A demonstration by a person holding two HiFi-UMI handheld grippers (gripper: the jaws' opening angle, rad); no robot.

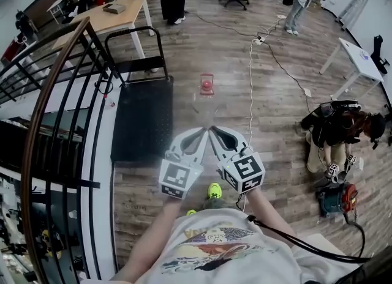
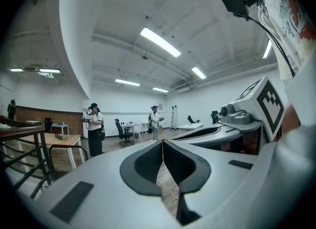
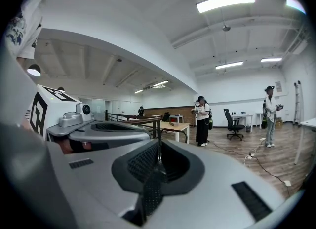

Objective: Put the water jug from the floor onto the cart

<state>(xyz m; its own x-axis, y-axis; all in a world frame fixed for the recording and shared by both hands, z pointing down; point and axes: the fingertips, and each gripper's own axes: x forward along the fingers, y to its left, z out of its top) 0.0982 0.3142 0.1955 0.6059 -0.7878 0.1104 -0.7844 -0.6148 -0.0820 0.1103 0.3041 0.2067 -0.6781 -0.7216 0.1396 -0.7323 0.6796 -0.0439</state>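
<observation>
The water jug, clear with a red cap, stands on the wooden floor ahead of me. To its left lies the cart, a black flat platform with a black tube handle at its far end. My left gripper and right gripper are held side by side in front of my chest, tips almost touching, a good way short of the jug. Both point nearly level across the room. The left gripper is shut with nothing in it, and so is the right gripper. Neither gripper view shows the jug.
A dark railing runs along the left beside the cart. A wooden table stands behind the cart. A white cable trails over the floor right of the jug. A person crouches at the right; others stand far back.
</observation>
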